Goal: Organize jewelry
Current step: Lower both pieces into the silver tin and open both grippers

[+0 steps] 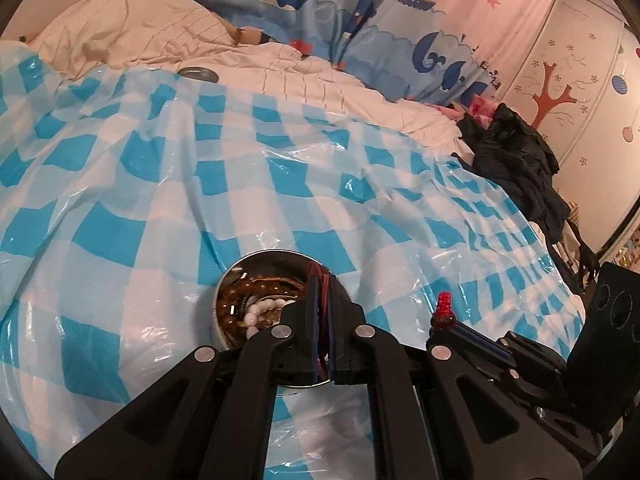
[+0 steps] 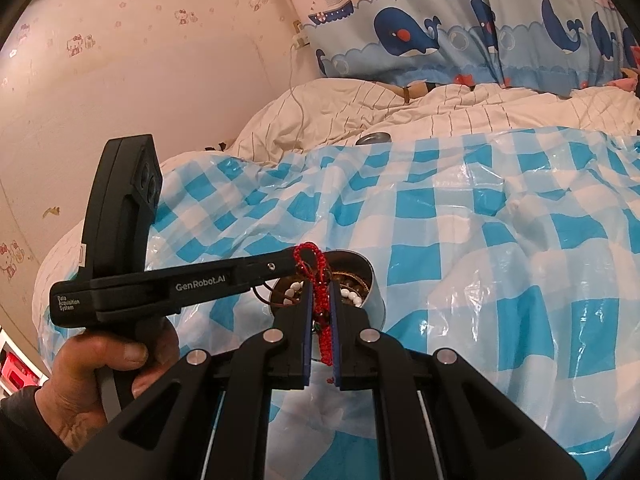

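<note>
A blue-and-white checked plastic sheet [image 1: 280, 168] covers the bed across the middle of the frame. Behind it lies a rumpled cream striped duvet [image 1: 132, 36], with a whale-print curtain [image 2: 460, 36] above. Dark clothing [image 1: 516, 160] is heaped at right.

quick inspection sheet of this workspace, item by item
surface: blue-and-white checked plastic sheet spread over a bed
job's things: round metal tin holding brown and white bead bracelets; red braided cord above it
clutter: small metal lid at the sheet's far edge; dark clothing
grippers: left gripper and right gripper both have their jaws shut on the red cord
cables: white cable from a wall socket
surroundings: whale curtain, striped duvet
</note>
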`<state>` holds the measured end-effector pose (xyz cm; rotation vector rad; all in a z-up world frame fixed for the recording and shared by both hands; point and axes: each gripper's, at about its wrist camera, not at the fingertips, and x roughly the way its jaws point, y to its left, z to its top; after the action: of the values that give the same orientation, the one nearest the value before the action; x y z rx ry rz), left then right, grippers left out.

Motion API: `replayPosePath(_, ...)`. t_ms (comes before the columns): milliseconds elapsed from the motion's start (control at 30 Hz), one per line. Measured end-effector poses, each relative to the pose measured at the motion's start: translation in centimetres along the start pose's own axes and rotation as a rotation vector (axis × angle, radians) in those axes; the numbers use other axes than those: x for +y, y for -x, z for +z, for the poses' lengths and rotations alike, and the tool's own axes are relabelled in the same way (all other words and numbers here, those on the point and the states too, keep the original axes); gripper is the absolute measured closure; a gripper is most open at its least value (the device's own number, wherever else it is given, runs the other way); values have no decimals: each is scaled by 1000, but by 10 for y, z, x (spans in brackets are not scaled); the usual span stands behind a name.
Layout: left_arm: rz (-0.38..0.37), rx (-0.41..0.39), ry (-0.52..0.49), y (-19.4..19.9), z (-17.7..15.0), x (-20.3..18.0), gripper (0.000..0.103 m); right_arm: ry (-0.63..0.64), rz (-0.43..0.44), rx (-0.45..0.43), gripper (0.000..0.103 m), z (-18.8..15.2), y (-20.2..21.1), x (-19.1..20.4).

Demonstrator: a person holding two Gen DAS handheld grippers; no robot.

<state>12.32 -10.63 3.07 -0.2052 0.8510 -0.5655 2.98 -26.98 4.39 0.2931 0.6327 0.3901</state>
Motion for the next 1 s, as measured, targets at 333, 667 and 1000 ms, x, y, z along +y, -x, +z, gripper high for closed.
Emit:
replayPosePath(333,119,79,30,-3,-4,17,80,34,-4,41,94,9,-41,9)
replayPosePath(667,184,83,31,12,-9,24,58,62,-28,93,94,9,-66,11)
replayPosePath(1000,190,68,34,29,-14,30,48,69,-68,134,63,8,-87,9)
